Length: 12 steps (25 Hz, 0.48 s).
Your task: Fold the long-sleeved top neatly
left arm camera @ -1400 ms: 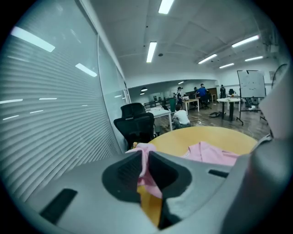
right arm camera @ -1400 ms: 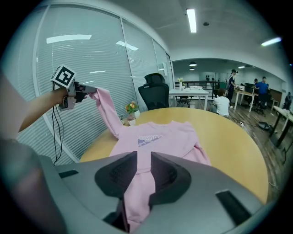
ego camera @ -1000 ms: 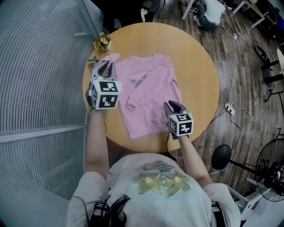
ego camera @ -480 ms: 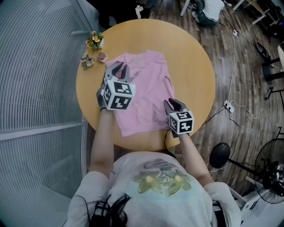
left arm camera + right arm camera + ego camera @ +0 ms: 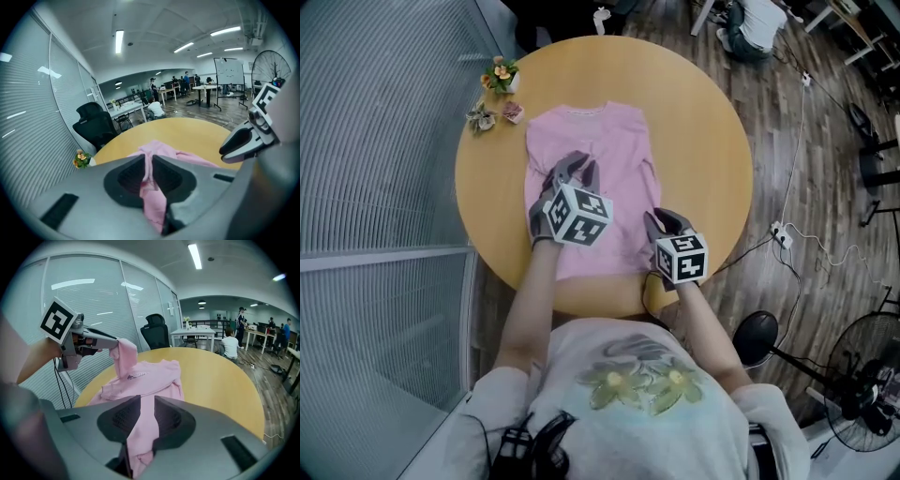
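Long-sleeved top [image 5: 614, 141]: left sleeve newly carried inward by left gripper [image 5: 579, 170]; right gripper [image 5: 662, 221] at near hem; both fingers clenched on it; sleeve fold nearly laid.

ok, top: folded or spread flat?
Part folded. No sleeve lies out beside the top on the table; the left gripper holds pink cloth lifted over its body, the right gripper pinches its near edge.

From our head we look steeply down on the table [image 5: 712, 131], our torso [image 5: 637, 394] at 6 o'clock. Each gripper camera sits close behind its jaws, looking low across that tabletop; the right one shows the left gripper [image 5: 112, 344] at 10 o'clock.
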Available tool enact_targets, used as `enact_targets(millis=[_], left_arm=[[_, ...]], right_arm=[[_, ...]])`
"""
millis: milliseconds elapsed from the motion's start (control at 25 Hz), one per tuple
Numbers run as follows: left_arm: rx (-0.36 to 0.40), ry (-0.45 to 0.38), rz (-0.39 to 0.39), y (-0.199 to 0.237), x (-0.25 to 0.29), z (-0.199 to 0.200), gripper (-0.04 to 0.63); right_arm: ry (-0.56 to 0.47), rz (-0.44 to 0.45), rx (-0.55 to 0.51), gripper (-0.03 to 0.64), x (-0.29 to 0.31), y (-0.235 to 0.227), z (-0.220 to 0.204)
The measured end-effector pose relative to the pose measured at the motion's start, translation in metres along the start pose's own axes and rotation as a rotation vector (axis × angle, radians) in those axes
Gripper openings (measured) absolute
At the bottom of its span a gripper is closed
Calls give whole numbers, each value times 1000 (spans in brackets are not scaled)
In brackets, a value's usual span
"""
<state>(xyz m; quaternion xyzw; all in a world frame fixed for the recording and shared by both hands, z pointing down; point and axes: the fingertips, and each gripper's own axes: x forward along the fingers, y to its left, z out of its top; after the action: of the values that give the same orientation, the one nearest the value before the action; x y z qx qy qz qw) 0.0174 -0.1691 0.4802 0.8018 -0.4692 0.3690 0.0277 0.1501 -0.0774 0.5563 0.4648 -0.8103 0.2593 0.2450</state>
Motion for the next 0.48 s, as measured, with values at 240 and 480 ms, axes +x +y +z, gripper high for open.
enact_targets(millis=[240,480], left_arm=[[-42,37,-45,-47,14,-16,51],[-28,107,-120,-96,33,-47,52]], right_arm=[[18,31,-22,101,1,-4,-6],[34,57,-29,101,2,-6,-14]])
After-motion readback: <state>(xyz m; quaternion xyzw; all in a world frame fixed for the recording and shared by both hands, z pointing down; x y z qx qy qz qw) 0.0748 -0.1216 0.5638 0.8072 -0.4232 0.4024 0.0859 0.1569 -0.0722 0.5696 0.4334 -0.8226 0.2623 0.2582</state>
